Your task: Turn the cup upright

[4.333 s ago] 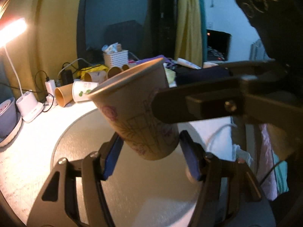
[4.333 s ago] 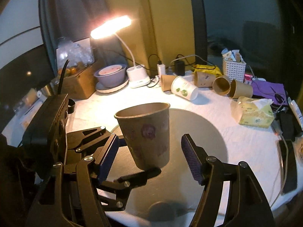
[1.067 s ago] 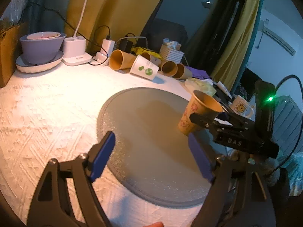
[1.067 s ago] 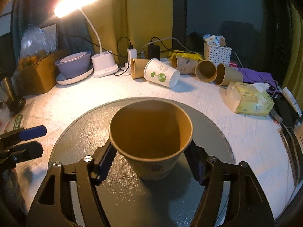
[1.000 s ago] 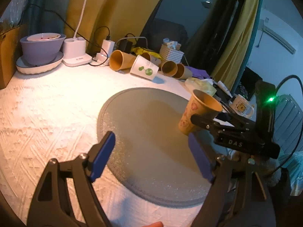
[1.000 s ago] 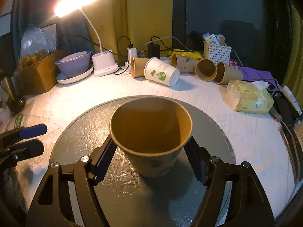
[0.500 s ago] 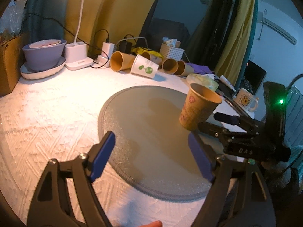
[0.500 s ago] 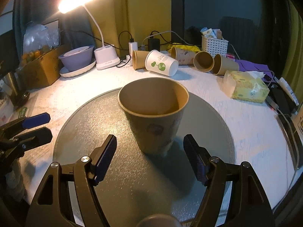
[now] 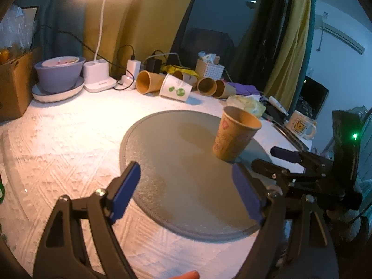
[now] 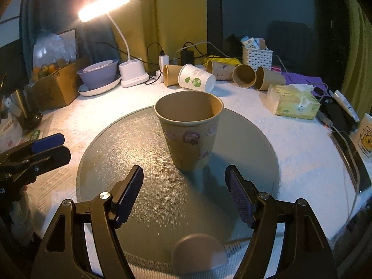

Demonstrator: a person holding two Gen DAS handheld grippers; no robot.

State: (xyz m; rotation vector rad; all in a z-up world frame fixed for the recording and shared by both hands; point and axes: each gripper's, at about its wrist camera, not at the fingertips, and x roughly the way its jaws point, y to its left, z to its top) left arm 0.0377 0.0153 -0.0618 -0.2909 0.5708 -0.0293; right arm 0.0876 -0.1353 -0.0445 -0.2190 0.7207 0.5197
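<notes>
Cup (image 10: 189, 130) upright on mat (image 10: 130, 144); base unobscured.

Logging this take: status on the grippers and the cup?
Left gripper open, empty. Right gripper open, short of the cup. Cup upright on the round mat, mouth up. Nothing in the way.

Lit desk lamp (image 10: 104, 4), purple bowl (image 10: 97, 74); tissue pack (image 10: 295, 105), white basket (image 10: 257, 58)
</notes>
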